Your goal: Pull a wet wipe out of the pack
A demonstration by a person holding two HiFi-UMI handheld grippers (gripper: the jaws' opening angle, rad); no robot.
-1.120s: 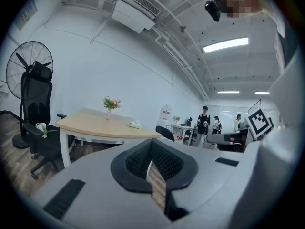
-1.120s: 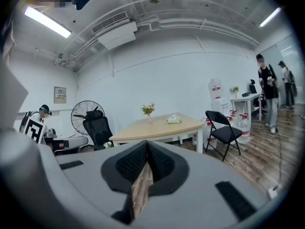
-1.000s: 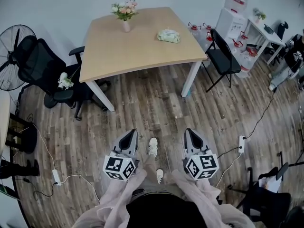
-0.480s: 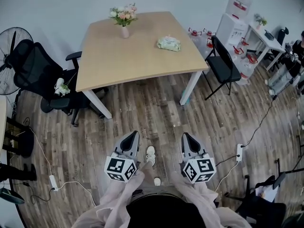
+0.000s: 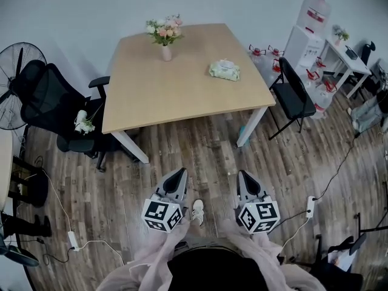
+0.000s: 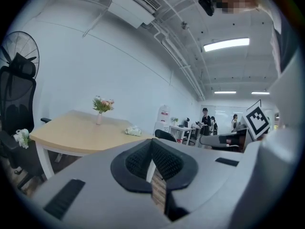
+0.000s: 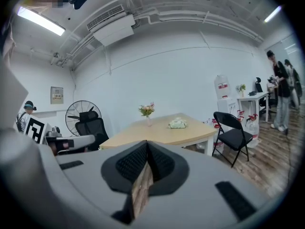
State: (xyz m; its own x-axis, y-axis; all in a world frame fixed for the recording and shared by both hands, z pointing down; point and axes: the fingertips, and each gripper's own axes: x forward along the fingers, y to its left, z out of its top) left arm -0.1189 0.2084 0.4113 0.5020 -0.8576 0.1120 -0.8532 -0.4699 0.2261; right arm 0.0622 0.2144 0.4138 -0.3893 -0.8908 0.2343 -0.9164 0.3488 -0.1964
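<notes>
While both are carried over the floor ahead of the person, the left gripper [image 5: 179,173] and right gripper [image 5: 243,176] are clenched on nothing, and the wet wipe pack [image 5: 225,70] lies well ahead on the table [image 5: 151,90], toward its right edge, apart from the flower vase [image 5: 165,38]. Advised: come within reach before opening, then pin the pack with one gripper and pinch the wipe with the other. Against the earlier frames, table and pack sit nearer the grippers.
</notes>
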